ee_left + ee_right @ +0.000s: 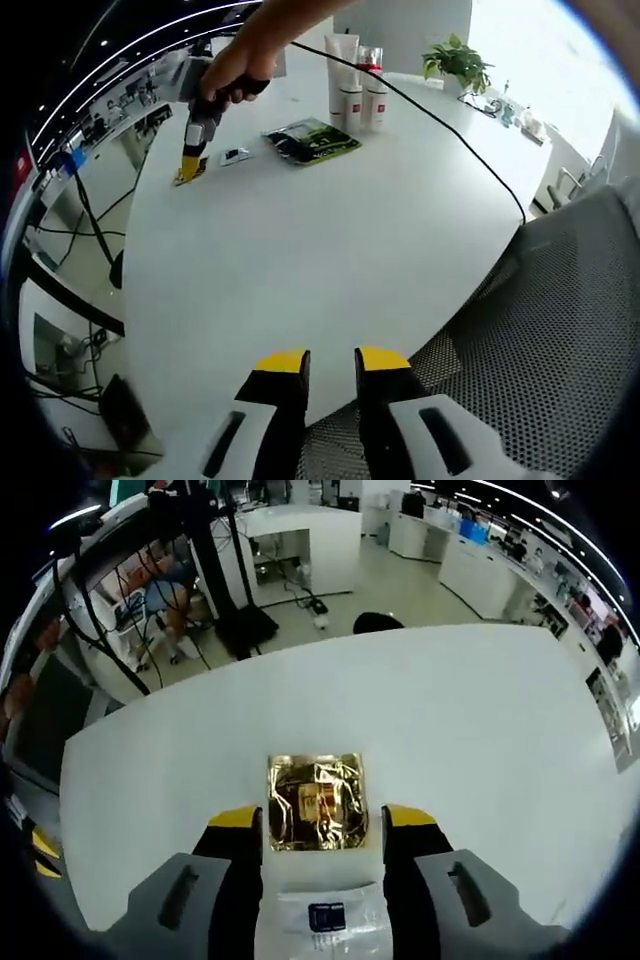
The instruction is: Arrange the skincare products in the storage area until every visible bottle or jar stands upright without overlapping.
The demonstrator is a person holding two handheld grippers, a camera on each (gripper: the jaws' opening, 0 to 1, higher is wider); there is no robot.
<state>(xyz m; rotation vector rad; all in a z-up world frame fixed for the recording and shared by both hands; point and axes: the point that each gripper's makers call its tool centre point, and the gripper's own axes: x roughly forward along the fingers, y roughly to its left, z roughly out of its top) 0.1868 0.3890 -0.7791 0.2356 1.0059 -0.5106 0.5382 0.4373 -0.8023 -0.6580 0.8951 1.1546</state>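
A: What do the skincare bits look like?

B: In the left gripper view, a cluster of white bottles stands upright at the far side of the white tabletop, close together, some w/ red labels, one w/ a red cap. Just in front lies a flat green-and-black sachet, and left of it a small white packet.

A: And the grippers?

B: Left gripper hangs over the near edge, jaws slightly apart, nothing between them. Right gripper, held in a person's hand, has its tips down at the tabletop by a gold item. In the right gripper view that's a crinkled gold foil sachet lying flat betw. the right gripper's spread jaws, prob. not gripped, though contact is hard to judge. A small clear packet sits nearer the camera.

A: Room to move?

B: Plenty of bare tabletop mid-surface. A black cable runs across towards the right edge; a mesh chair sits just beside the near edge; a potted plant stands at the far rim.
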